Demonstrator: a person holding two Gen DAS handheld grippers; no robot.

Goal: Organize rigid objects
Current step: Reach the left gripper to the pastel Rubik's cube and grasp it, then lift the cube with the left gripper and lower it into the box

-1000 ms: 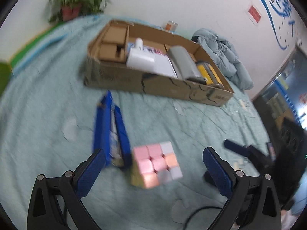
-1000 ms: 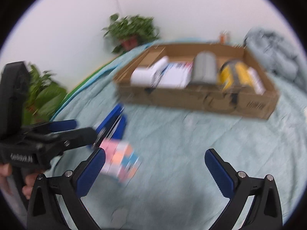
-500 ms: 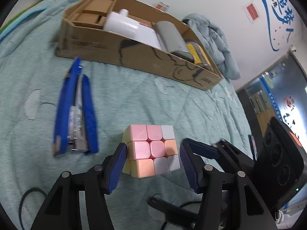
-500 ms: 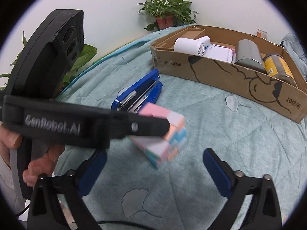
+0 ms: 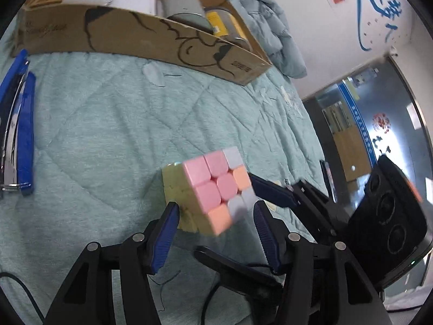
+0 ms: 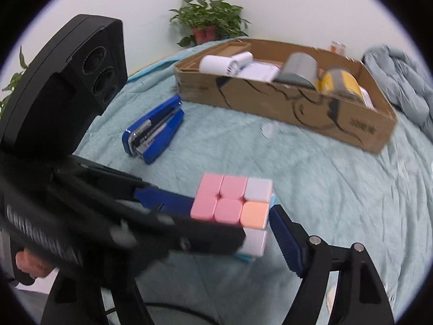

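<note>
Cube (image 5: 209, 189) now sits lifted and tilted between the blue pads of the left tongs (image 5: 215, 214), where a second ago those pads stood wide apart above it as it lay flat on the quilted bed (image 5: 108, 124). In the left wrist view the left tongs have narrowed onto the cube's yellow and pale sides and are clenched on it, its pink face turned up toward the camera. The blue stapler (image 5: 19, 135) lies at the far left edge of this view, untouched, and the cardboard box (image 5: 151, 38) stands farther back, already carrying a white roll, a grey cylinder and a yellow-labelled can. One blue finger of the right tongs (image 5: 272, 192) reaches in from the right, just beside the cube's right face. In the right wrist view the cube (image 6: 232, 203) is near the middle, the black left tongs (image 6: 189, 216) crossing in from the left and covering its lower half. The right tongs (image 6: 232, 241) have just been closing, with the cube between them; one pad (image 6: 284, 241) sits against the cube's right edge, the other is hidden behind the left tool, so whether they truly press I cannot tell. The stapler (image 6: 154, 130) lies beyond on the left, the box (image 6: 311, 108) behind on the right. My reading: the pick-up is done, and carrying the cube to the box comes next.
</note>
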